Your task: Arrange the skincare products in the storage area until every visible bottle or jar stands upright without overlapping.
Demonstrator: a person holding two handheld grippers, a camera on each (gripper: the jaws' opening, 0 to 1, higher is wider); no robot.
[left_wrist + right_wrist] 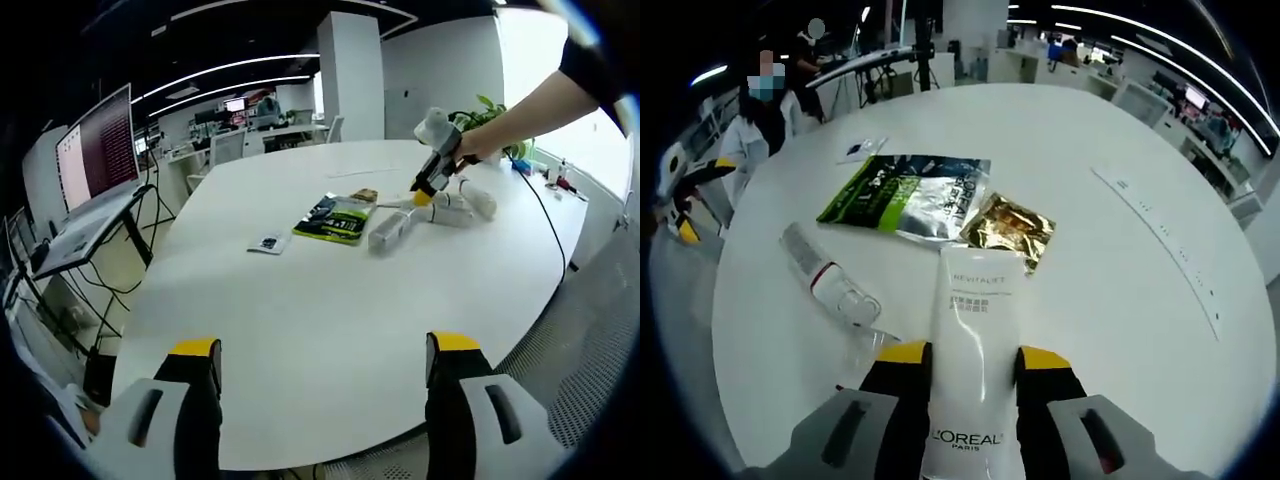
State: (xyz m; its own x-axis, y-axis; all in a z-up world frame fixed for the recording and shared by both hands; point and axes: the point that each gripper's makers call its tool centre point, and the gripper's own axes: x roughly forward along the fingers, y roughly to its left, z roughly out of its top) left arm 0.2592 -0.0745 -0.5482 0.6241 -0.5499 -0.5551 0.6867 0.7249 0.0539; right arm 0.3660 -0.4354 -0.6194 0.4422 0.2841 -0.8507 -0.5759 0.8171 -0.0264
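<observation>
Your right gripper (pixel 972 362) has its two yellow-tipped jaws closed against the sides of a white L'Oreal tube (pixel 973 340), which lies flat on the white table (pixel 1120 330) with its flat end pointing away from you and its printed lower part running down between the jaws; just to the left of that tube lies a clear bottle (pixel 828 276) on its side, with a red band around its middle, its clear end nearest the left jaw; beyond the tube's far end sits a small gold sachet (pixel 1008 228), touching or slightly overlapping a larger green and silver pouch (pixel 910 195) that lies flat; further off is a small dark sachet (pixel 862 150), apart from the rest; at the left edge of the right gripper view your other gripper comes in, and a person in white sits behind it. Your left gripper (pixel 325 365) hovers with its jaws spread wide and nothing between them, above the bare near side of the table, well apart from the products; from the left gripper view you see the right gripper (pixel 424 194) held by your hand (pixel 472 148) down at the cluster of white tubes and bottles (pixel 455 205), all lying on their sides; the green pouch (pixel 335 218) rests just left of them, and an open laptop (pixel 95 170) stands on a stand to the far left.
</observation>
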